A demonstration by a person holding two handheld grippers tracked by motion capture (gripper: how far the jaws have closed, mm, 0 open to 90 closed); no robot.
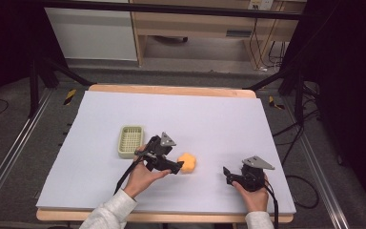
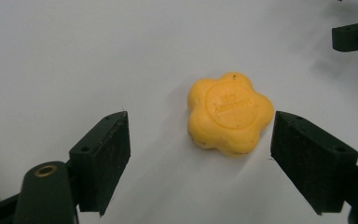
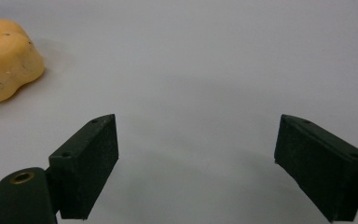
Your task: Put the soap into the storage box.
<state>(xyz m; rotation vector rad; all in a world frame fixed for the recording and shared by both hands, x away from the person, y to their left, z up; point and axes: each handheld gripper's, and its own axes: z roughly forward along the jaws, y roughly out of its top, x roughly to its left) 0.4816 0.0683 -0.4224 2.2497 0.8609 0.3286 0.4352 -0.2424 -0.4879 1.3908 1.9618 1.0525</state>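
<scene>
Straddling yellow flower soap (image 2: 230, 113), left tongs (image 2: 198, 156) wide open, stamped text unreadable, right tongs (image 3: 196, 163) open, empty.

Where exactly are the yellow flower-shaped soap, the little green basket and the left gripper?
yellow flower-shaped soap (image 2: 230, 114): left gripper view, its stamped top face.
green basket (image 1: 130, 153): high view, its near rim.
left gripper (image 2: 199, 154): left gripper view, gap midway between its open jaws.

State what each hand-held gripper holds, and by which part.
Nothing is held. The left hand-held gripper stands open around the yellow flower-shaped soap, not yet touching it. The right hand-held gripper is open over bare table.
</scene>
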